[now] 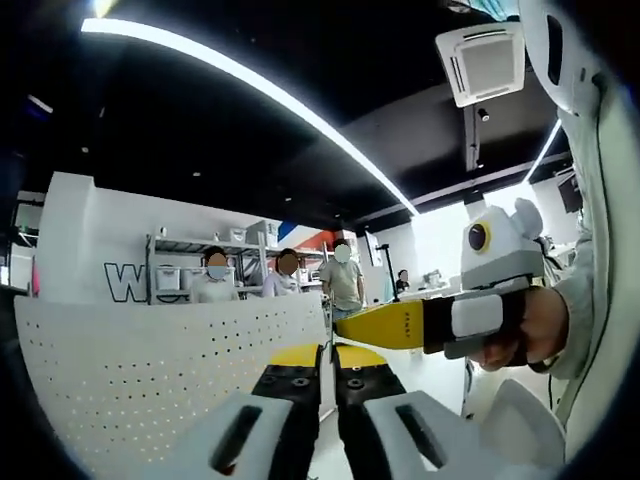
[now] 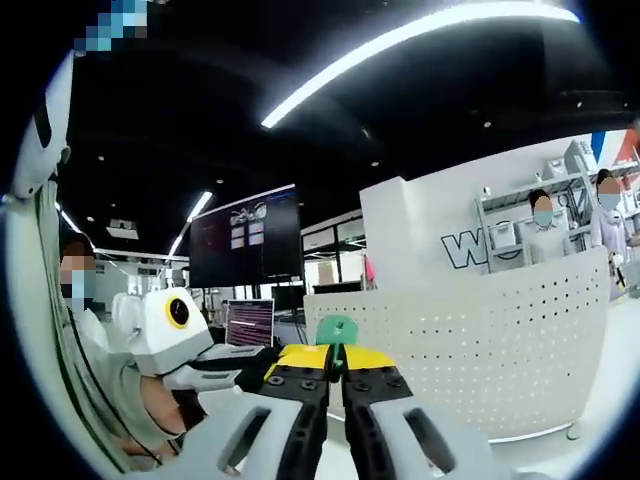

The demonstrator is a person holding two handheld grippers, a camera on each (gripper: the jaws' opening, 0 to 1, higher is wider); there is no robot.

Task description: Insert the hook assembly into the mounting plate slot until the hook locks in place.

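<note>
Left gripper view: the left gripper (image 1: 328, 385), with black, yellow-tipped jaws pressed shut on the thin edge of a white perforated panel (image 1: 160, 365), a matte sheet dotted with small round holes; the right gripper (image 1: 395, 325) enters from the right, its yellow tip beside the same edge, held in a hand (image 1: 535, 330). Right gripper view: the right gripper's jaws clamp a small green plastic hook (image 2: 337, 332), which sticks up between the tips in front of the panel; people stand by shelves (image 2: 520, 235) behind.

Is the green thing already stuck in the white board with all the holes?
No: in the right gripper view the green hook sits pinched between the right gripper's shut jaws, in front of the pegboard.
</note>
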